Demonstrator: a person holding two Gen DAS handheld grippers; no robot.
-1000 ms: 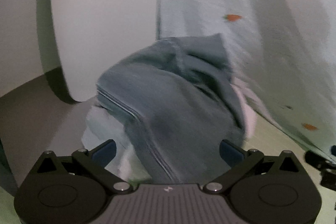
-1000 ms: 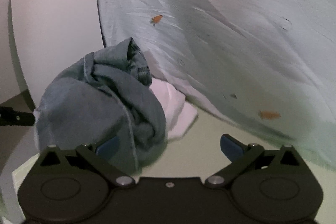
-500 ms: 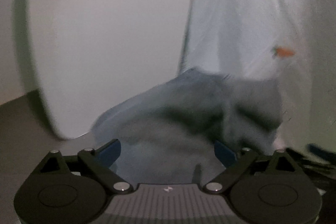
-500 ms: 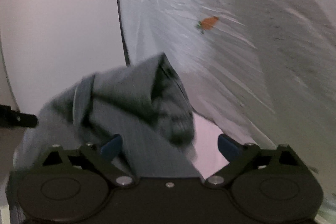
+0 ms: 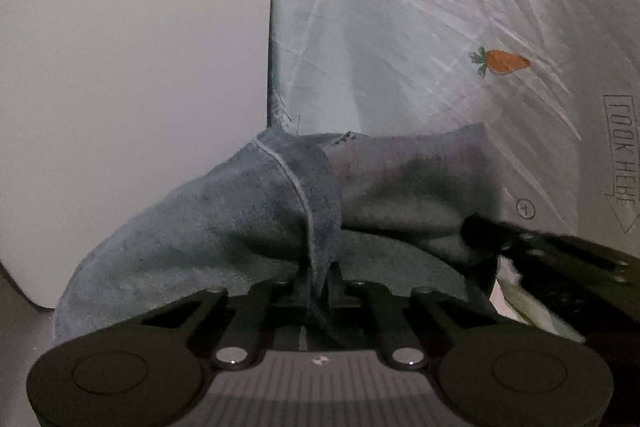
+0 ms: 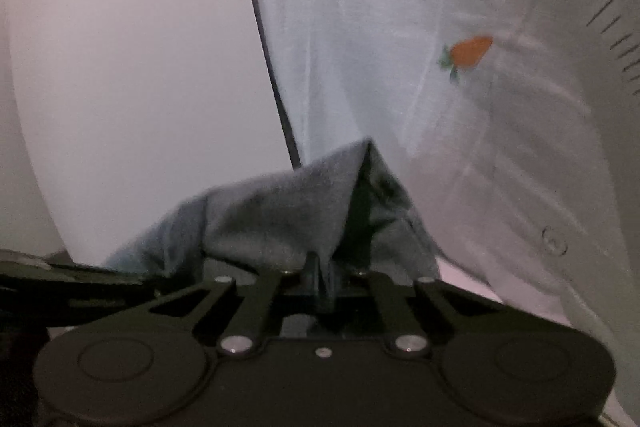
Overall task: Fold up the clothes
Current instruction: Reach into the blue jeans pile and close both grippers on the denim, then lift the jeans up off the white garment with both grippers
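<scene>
A crumpled blue-grey denim garment with a pale stitched seam fills the lower middle of the left wrist view. My left gripper is shut on a fold of it at the seam. In the right wrist view the same garment bunches up just ahead of my right gripper, which is shut on another fold. The right gripper's dark body shows at the right edge of the left wrist view. The rest of the garment is hidden below both grippers.
A pale bed sheet printed with a small orange carrot spreads behind the garment. A white rounded panel stands at the left in both views. A strip of pink-white cloth lies under the garment.
Both grippers, open a second ago, moved in to the denim garment and closed on it. The garment now sits pinched between each pair of fingers and looks lifted.
</scene>
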